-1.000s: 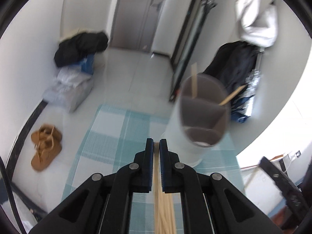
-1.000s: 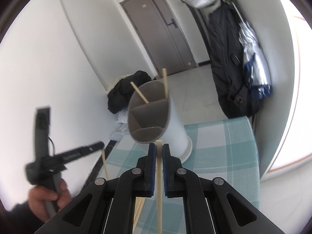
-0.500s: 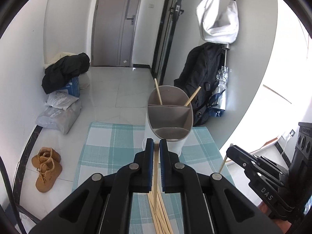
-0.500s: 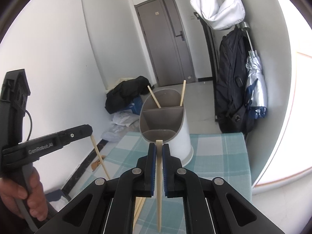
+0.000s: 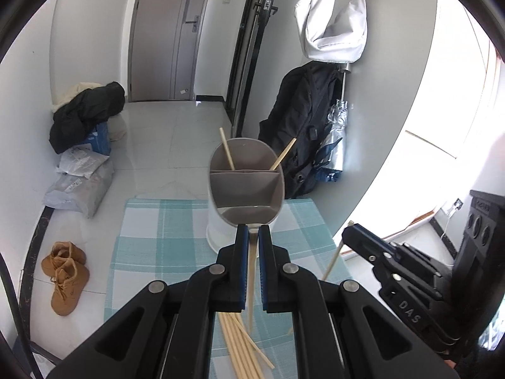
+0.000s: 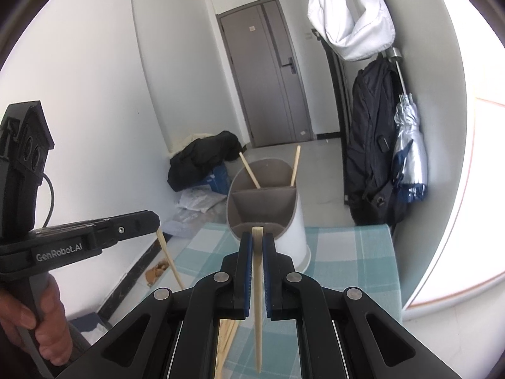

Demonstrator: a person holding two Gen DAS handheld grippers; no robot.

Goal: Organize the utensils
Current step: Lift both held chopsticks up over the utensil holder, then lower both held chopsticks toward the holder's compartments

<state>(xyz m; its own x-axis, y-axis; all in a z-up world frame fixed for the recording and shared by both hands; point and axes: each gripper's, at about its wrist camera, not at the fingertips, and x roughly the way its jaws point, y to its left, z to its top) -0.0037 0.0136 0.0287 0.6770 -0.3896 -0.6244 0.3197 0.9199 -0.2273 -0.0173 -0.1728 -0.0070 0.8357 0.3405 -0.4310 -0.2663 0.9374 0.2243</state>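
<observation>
Two chopsticks (image 5: 226, 149) already sit in the holder (image 5: 246, 186) at 12 o'clock. One more is pinched by each gripper, left gripper (image 5: 251, 237) and right gripper (image 6: 258, 243); a pile (image 5: 243, 341) remains on the desk (image 5: 151, 237).

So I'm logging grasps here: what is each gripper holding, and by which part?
Each holds one wooden chopstick near its top end: left gripper grips a chopstick, right gripper grips another chopstick, both hanging down.
</observation>
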